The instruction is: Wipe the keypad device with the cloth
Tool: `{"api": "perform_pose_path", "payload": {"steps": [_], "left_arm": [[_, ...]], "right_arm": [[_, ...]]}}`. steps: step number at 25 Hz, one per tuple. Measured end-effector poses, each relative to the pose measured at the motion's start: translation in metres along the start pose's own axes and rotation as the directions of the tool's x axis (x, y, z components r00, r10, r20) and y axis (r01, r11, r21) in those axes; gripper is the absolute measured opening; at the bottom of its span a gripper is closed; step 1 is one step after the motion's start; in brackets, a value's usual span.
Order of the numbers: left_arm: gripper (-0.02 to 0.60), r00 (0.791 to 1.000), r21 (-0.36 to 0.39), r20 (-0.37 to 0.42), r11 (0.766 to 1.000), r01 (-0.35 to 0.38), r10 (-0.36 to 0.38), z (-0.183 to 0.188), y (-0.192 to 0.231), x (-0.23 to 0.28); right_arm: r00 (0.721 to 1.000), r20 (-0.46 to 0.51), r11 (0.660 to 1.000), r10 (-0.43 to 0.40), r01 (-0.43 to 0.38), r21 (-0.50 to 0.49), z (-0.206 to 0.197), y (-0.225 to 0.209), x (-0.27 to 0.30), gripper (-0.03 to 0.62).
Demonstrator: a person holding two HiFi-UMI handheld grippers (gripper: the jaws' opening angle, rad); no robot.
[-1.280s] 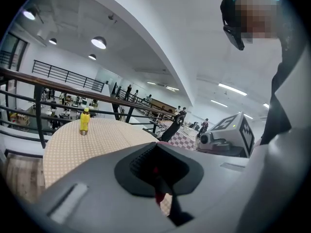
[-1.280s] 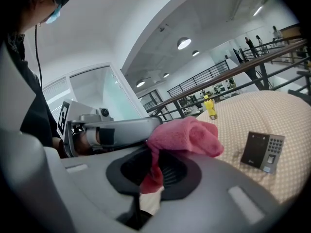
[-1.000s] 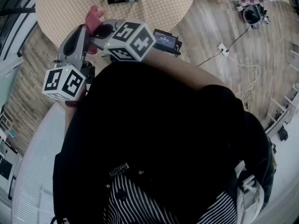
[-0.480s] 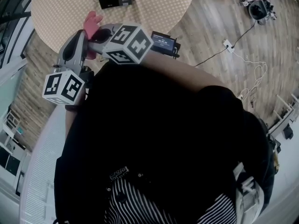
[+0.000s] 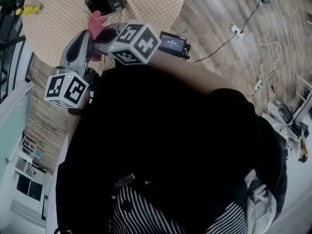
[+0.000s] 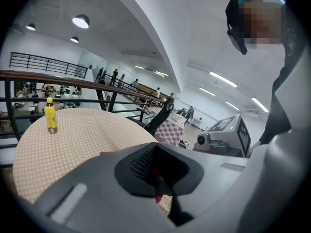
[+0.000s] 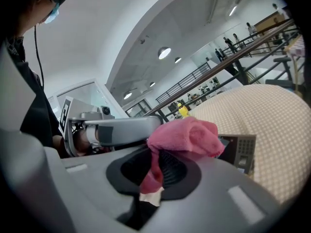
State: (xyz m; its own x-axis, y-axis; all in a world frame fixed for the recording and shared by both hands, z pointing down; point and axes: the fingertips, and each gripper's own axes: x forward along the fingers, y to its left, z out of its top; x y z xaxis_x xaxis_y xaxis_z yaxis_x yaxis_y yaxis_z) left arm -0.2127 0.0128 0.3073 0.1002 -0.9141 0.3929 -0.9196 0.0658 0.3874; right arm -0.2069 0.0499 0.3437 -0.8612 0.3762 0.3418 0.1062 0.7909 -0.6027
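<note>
The pink cloth bulges out of my right gripper, which is shut on it. In the head view the cloth sits where both grippers' tips meet, over the round table's near edge. My left gripper has its jaws together, and a thin pink sliver of cloth shows in the seam. The black keypad device lies flat on the table beyond the cloth, apart from both grippers. It also shows behind the cloth as the keypad device.
The round beige patterned table carries a yellow bottle at its far left. Cables and a power strip lie on the wooden floor to the right. A railing runs behind the table.
The table and keypad device have slid left and down in the head view as the person turned. Both grippers keep the same pose together with the cloth.
</note>
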Motion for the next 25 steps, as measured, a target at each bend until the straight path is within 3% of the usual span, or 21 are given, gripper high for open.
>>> {"api": "perform_pose_path", "payload": {"steps": [4, 9, 25], "left_arm": [[0.003, 0.997, 0.024, -0.028, 0.997, 0.07, -0.07, 0.005, -0.013, 0.019], [0.003, 0.99, 0.015, -0.064, 0.992, 0.127, -0.126, -0.002, 0.0, 0.026], [0.003, 0.978, -0.022, -0.142, 0.988, 0.151, -0.152, -0.017, 0.042, 0.054]], "right_arm": [[0.997, 0.035, 0.997, -0.065, 0.064, 0.038, 0.006, -0.014, -0.015, 0.044], [0.993, 0.034, 0.991, -0.114, 0.111, 0.071, 0.003, -0.024, -0.004, 0.044], [0.984, 0.042, 0.972, -0.173, 0.164, 0.171, -0.002, -0.061, 0.03, 0.044]]}}
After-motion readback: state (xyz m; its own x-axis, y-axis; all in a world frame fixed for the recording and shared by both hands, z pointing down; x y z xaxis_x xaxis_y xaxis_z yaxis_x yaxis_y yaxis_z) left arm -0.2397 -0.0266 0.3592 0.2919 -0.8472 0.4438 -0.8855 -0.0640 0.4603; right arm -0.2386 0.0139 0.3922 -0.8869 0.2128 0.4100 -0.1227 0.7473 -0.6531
